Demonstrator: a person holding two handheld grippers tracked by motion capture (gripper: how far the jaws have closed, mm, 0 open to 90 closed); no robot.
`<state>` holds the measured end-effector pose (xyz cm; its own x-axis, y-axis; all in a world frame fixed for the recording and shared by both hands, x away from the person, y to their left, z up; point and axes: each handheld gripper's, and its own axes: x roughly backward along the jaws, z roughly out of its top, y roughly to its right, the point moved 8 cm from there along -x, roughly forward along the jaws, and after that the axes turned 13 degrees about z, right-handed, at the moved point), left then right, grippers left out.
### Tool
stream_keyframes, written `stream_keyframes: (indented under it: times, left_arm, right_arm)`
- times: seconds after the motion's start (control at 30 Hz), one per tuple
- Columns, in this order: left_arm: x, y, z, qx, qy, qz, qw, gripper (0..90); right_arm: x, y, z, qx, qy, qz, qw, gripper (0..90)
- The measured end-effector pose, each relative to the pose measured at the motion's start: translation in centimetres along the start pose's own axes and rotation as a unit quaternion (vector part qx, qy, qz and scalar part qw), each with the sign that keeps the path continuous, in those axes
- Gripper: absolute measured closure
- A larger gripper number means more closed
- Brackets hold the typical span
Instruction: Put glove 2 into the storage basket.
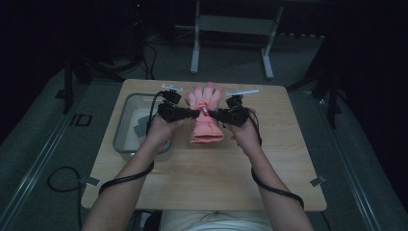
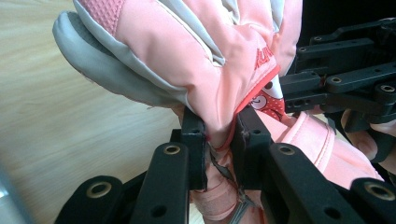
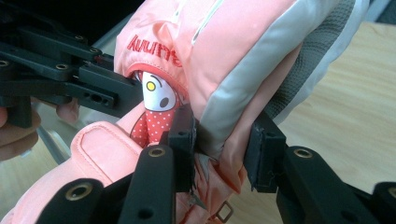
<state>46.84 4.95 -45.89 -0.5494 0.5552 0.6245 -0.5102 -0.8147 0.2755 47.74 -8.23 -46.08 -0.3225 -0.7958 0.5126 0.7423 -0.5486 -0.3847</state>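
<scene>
Both grippers are clamped on the pink glove point(image 1: 207, 115), left gripper point(image 1: 185, 113) and right gripper point(image 1: 222, 115) pinching opposite sides mid-glove, probably so it hangs spread between the jaws above the table point(image 1: 202, 168).

One pink glove point(image 1: 207, 115); one grey bin point(image 1: 126, 126); two grippers.
</scene>
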Motion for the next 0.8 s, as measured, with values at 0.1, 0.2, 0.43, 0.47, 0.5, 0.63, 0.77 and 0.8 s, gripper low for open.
stream_keyframes:
  times: [0.1,0.2,0.43,0.47,0.5,0.63,0.77,0.8]
  left_arm:
    - [0.7,-0.5,0.1,0.001,0.003,0.004,1.0,76.6]
    - [2.0,-1.7,0.1,0.003,0.005,0.016,0.9999,76.6]
    - [4.0,-3.7,-0.2,0.008,0.002,0.032,0.9995,76.6]
    - [4.7,-4.4,-0.3,0.011,0.002,0.038,0.9992,76.6]
    - [5.0,-4.8,-0.3,0.011,0.001,0.041,0.9991,76.7]
    - [6.4,-6.5,-0.5,0.017,0.001,0.055,0.9983,76.6]
    - [7.6,-8.3,-1.0,0.029,0.003,0.067,0.9973,76.7]
    - [7.8,-8.7,-1.2,0.032,0.003,0.069,0.9971,76.7]
  right_arm:
    - [-0.2,-0.3,0.3,0.003,-0.001,0.001,1.0,67.3]
    - [-1.6,-1.7,1.4,0.014,-0.004,0.005,0.9999,67.2]
    - [-3.6,-3.3,2.5,0.022,-0.008,0.016,0.9996,67.2]
    - [-4.4,-3.9,2.9,0.024,-0.01,0.019,0.9995,67.3]
    - [-4.8,-4.2,3.1,0.025,-0.01,0.021,0.9994,67.3]
    - [-6.5,-5.3,3.8,0.03,-0.014,0.028,0.9991,67.3]
    - [-8.4,-6.4,4.6,0.036,-0.021,0.035,0.9985,67.3]
    - [-8.9,-6.6,4.8,0.038,-0.024,0.035,0.9984,67.3]
